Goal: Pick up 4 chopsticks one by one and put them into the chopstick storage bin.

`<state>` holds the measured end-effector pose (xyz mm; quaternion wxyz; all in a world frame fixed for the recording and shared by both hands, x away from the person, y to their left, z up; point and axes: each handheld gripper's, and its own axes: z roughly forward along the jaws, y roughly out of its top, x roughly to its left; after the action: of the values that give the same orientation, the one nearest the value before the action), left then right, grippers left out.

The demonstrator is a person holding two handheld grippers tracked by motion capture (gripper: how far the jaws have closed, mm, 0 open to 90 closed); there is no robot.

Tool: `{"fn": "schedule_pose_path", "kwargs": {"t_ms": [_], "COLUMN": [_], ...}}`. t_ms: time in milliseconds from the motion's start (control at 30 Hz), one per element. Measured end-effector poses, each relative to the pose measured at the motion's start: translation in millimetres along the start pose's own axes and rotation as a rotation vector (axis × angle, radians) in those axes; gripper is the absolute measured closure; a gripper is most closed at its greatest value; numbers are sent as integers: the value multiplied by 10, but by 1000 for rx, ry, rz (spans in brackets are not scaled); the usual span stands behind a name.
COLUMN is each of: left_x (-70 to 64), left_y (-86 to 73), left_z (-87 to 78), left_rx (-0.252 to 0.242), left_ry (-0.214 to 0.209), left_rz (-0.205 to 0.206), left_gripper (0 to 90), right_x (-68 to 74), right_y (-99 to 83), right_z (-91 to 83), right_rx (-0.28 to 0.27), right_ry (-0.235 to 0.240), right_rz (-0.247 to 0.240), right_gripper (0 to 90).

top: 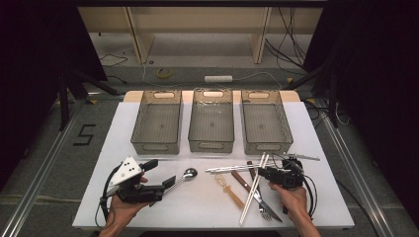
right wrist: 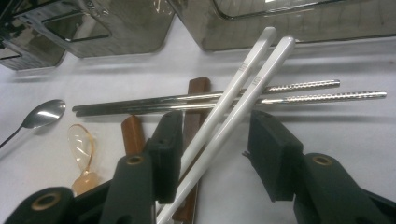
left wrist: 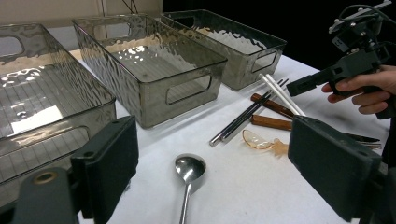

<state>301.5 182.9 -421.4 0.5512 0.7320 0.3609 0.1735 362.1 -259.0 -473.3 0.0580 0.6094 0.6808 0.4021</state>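
Observation:
My left gripper (top: 160, 173) (left wrist: 215, 156) is open low over the white table, one jaw on each side of the handle of a steel spoon (top: 188, 173) (left wrist: 189, 168). The spoon lies flat, its bowl pointing towards the bins. My right gripper (top: 262, 172) (right wrist: 218, 140) is also open, straddling a pair of white chopsticks (top: 254, 190) (right wrist: 243, 91) without closing on them. These cross over two metal chopsticks (top: 232, 168) (right wrist: 289, 93). In the left gripper view the right gripper (left wrist: 303, 84) shows held in a hand above the cutlery pile.
Three clear grey bins (top: 157, 123) (top: 211, 121) (top: 266, 122) stand empty along the table's back. In the pile lie an amber plastic spoon (top: 227, 187) (right wrist: 81, 149) and a fork and knife with brown wooden handles (top: 249, 186) (right wrist: 196, 88). White table (top: 148, 138) surrounds them.

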Motion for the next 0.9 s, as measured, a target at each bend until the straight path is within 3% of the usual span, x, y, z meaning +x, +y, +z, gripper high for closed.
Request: {"fn": "schedule_pose_path", "kwargs": {"t_ms": [200,900], "left_x": [-3,-4], "left_y": [1,4], "left_z": [1,-4], "left_rx": [-2,-2], "left_ry": [-1,-2], "left_rz": [1,2], "left_gripper": [156,156], "right_x": [-10,21], "right_y": [10,-5], "right_z": [41,94], "right_rx": [0,19], "right_ry": [-14,-48], "right_rz": [23,19], "right_gripper": [604,671]}}
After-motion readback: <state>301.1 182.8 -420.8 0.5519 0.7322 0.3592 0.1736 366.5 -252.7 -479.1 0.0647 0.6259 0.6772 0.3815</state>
